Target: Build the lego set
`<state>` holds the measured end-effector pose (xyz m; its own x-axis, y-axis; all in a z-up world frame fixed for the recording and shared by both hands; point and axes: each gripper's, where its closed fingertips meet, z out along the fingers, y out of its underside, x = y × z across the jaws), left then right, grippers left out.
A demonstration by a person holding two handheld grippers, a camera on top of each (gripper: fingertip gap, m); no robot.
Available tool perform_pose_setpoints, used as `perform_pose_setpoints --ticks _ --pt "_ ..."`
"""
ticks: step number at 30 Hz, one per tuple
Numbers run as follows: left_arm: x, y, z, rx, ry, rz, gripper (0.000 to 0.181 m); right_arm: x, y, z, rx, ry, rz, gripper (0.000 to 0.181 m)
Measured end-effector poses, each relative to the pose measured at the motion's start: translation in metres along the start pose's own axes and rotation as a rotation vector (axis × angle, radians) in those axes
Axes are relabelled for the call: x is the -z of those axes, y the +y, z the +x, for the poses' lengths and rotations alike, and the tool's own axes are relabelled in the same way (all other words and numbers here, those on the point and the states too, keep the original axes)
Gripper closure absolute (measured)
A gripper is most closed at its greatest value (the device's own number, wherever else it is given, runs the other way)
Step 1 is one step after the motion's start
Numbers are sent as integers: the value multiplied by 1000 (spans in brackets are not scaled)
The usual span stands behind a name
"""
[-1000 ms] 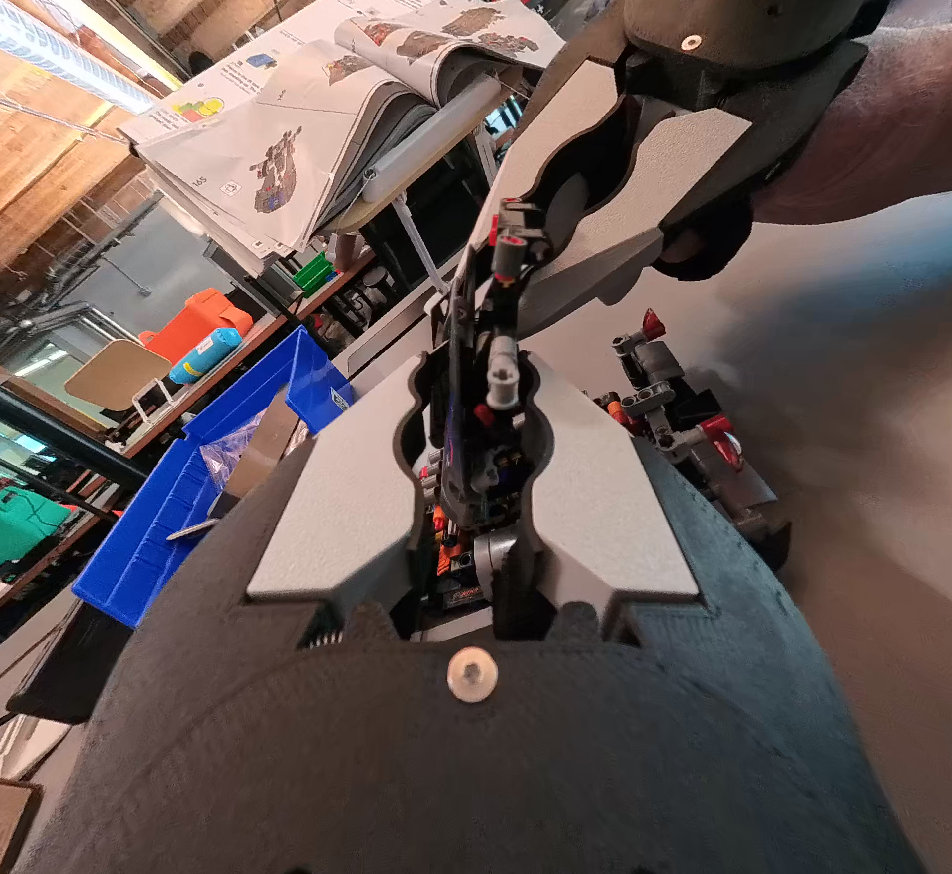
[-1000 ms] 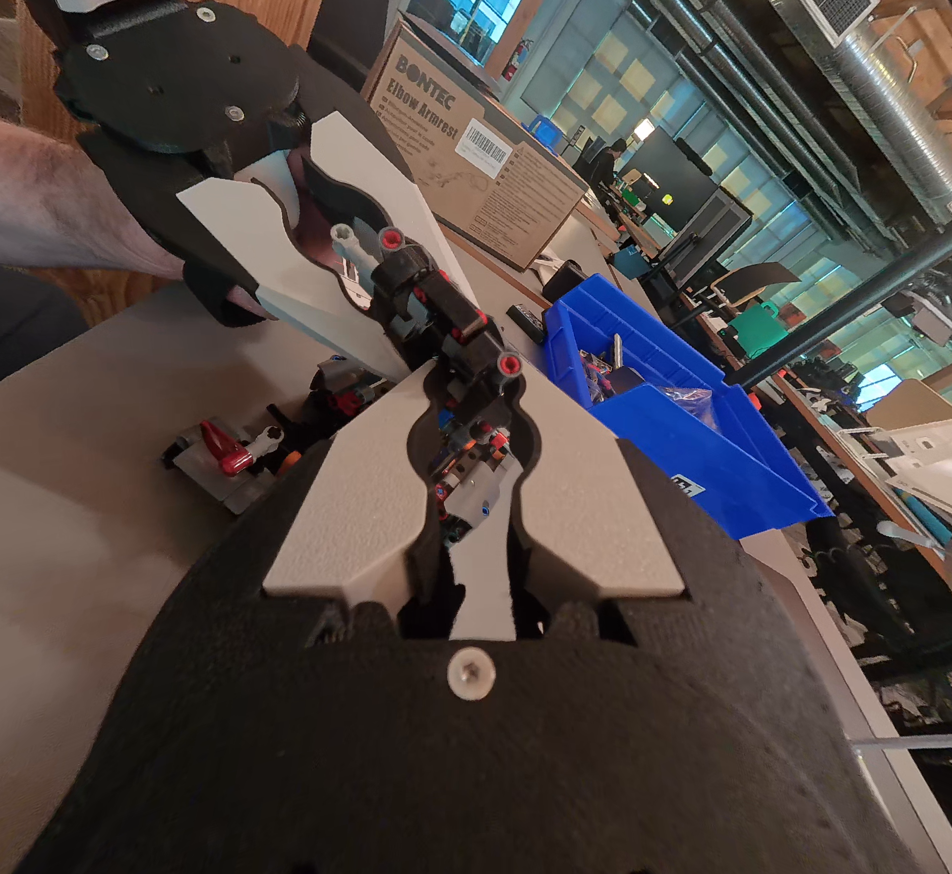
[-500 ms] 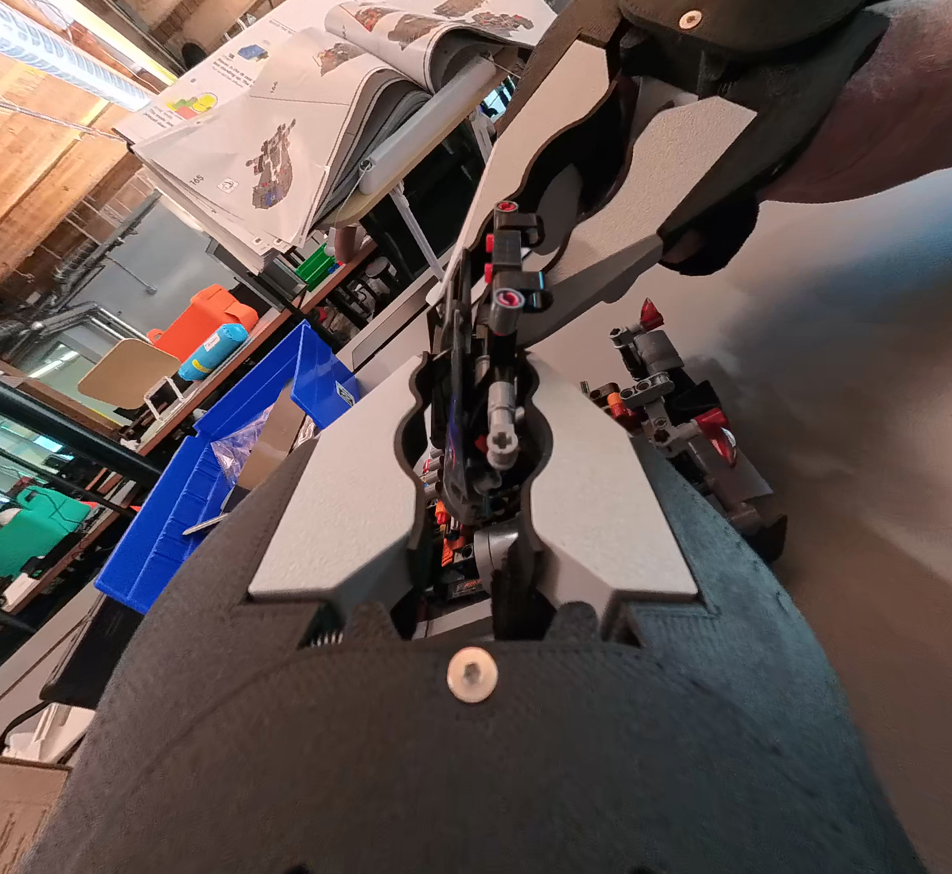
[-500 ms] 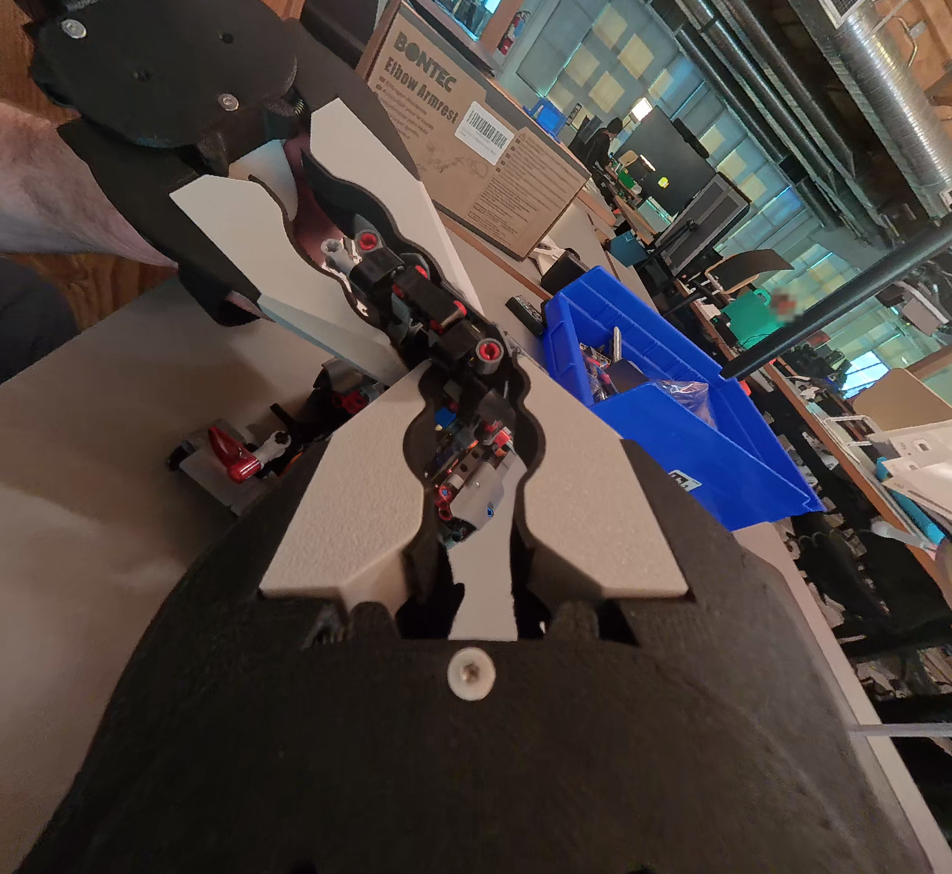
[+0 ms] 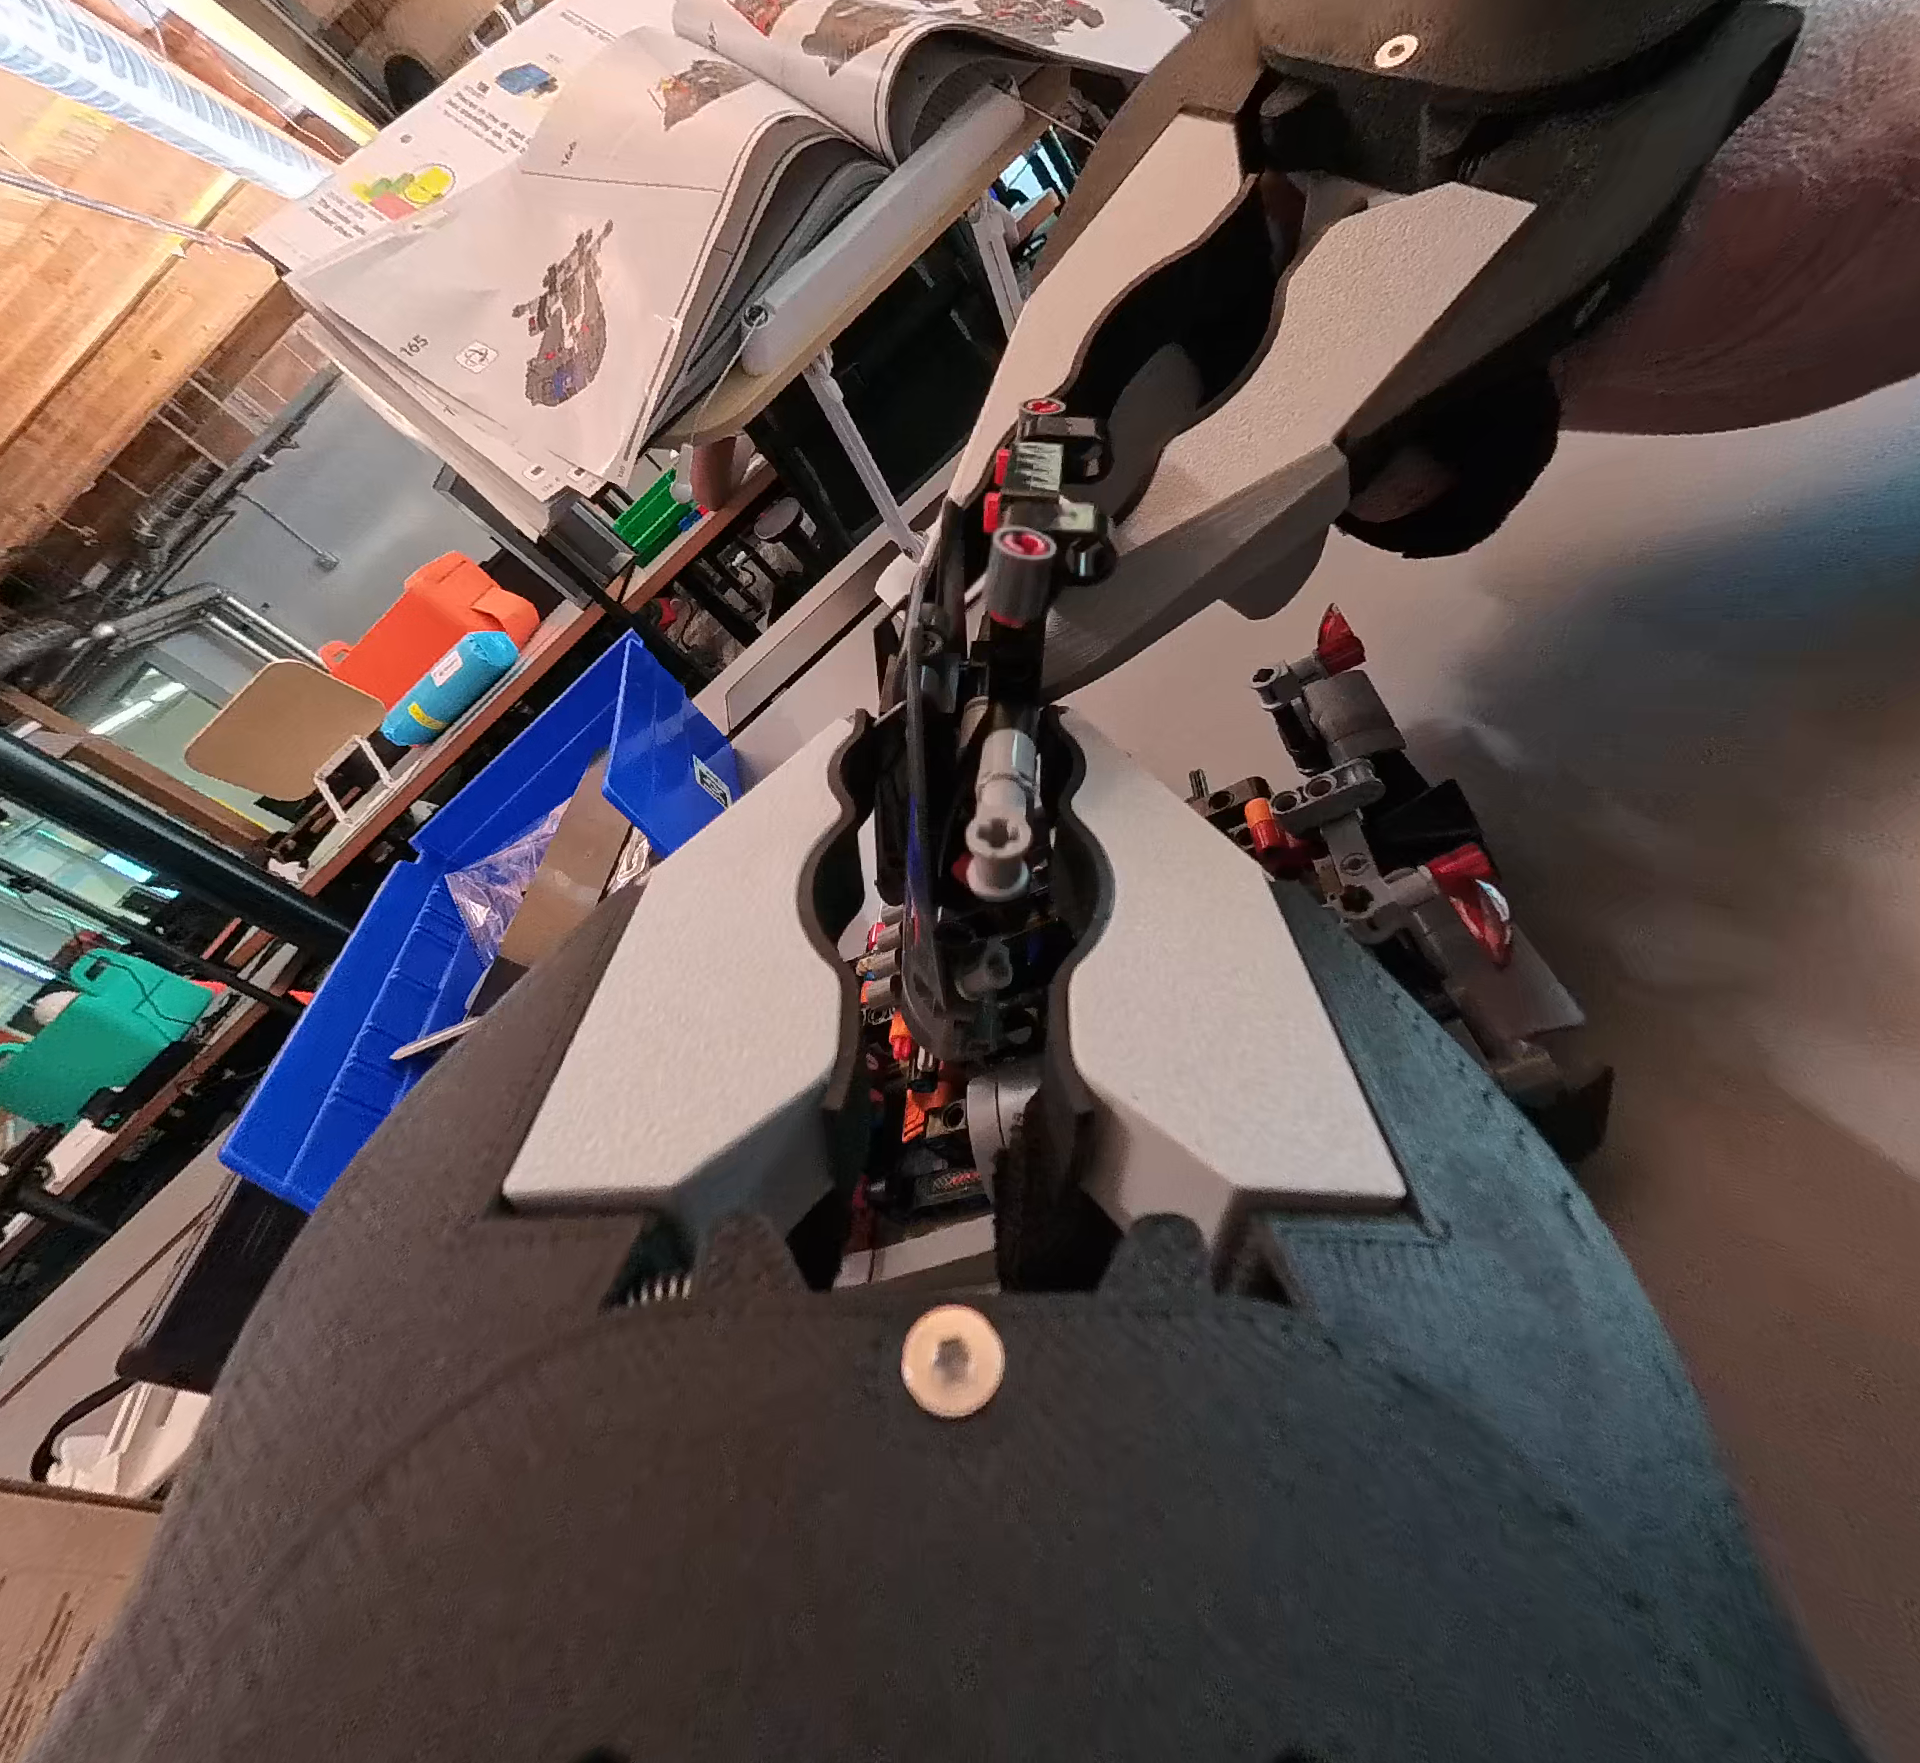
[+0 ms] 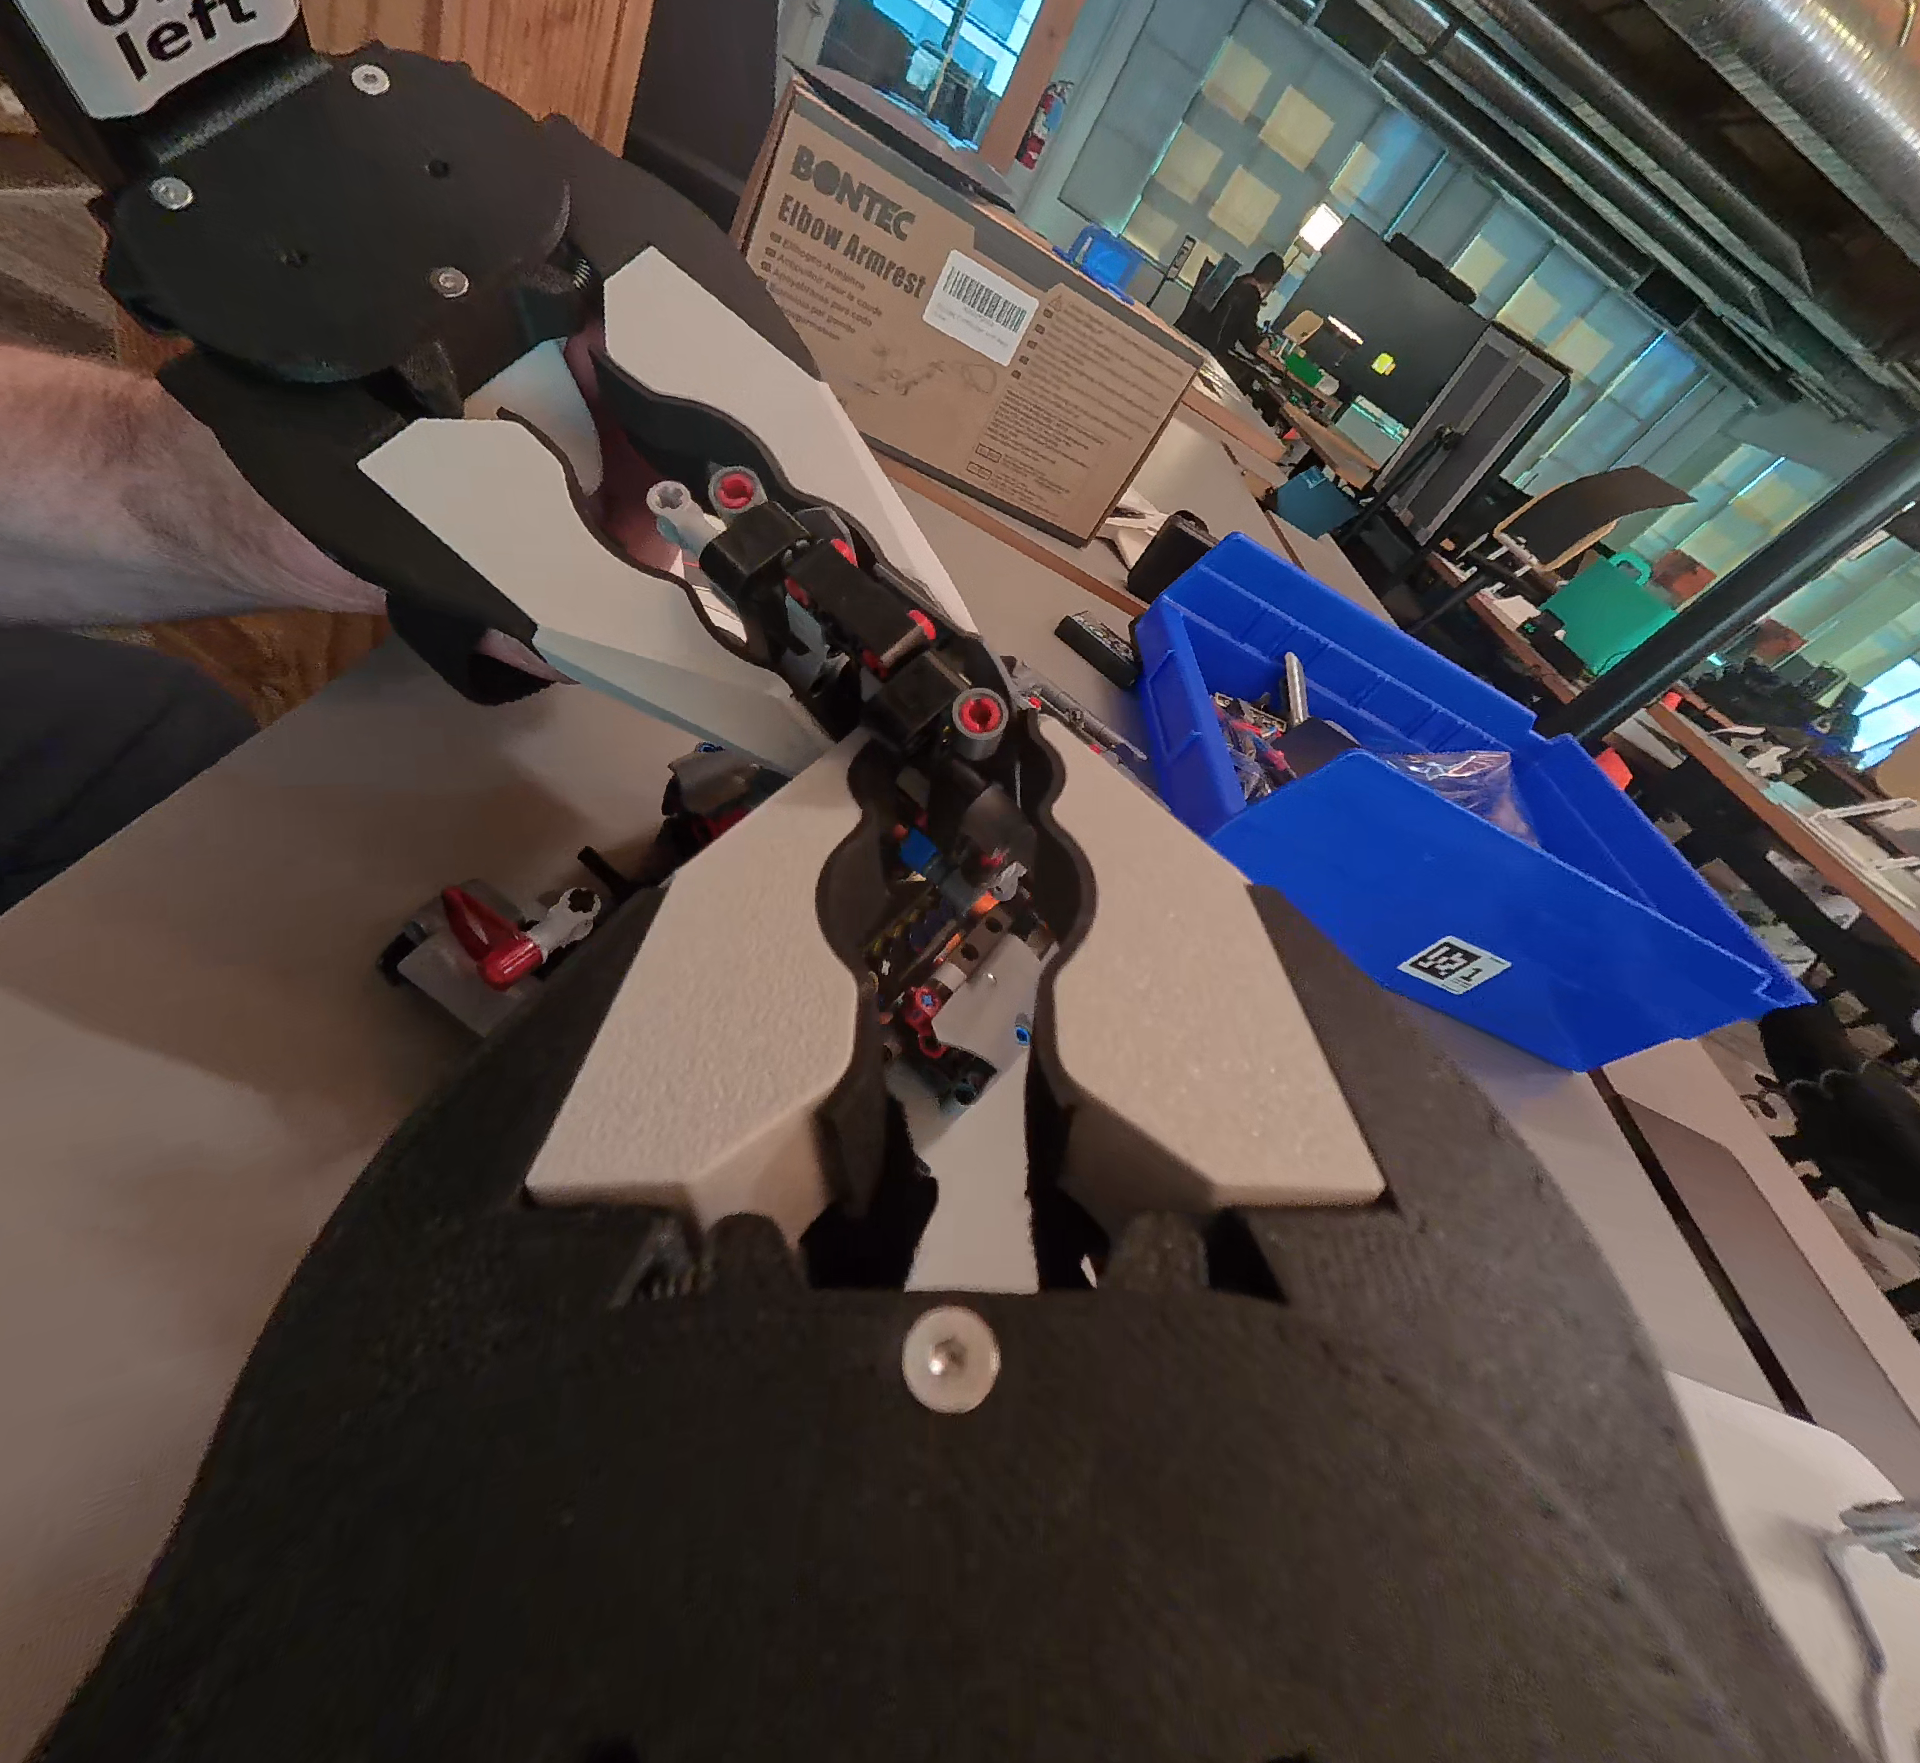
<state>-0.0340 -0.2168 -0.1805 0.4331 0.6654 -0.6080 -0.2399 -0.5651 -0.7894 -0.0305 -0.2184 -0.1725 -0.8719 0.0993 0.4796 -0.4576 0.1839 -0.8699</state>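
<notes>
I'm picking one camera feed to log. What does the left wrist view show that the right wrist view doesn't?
Only the left wrist view: the open instruction booklet on its stand. Only the right wrist view: a cardboard box. Both show the blue bin, the lego subassembly held between the left gripper and right gripper, and a second assembly on the table.

Each hand-held gripper has a rough black printed body, a silver screw at its centre and two pale grey scalloped fingers: left hand-held gripper (image 5: 961, 747), right hand-held gripper (image 6: 951, 757), white label atop the left.
</notes>
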Motion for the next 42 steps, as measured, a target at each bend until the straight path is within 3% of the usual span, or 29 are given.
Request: perform_pose_setpoints --ticks 42 --pt "-7 3 -3 -45 -60 -18 156 -2 7 8 -32 93 -90 163"
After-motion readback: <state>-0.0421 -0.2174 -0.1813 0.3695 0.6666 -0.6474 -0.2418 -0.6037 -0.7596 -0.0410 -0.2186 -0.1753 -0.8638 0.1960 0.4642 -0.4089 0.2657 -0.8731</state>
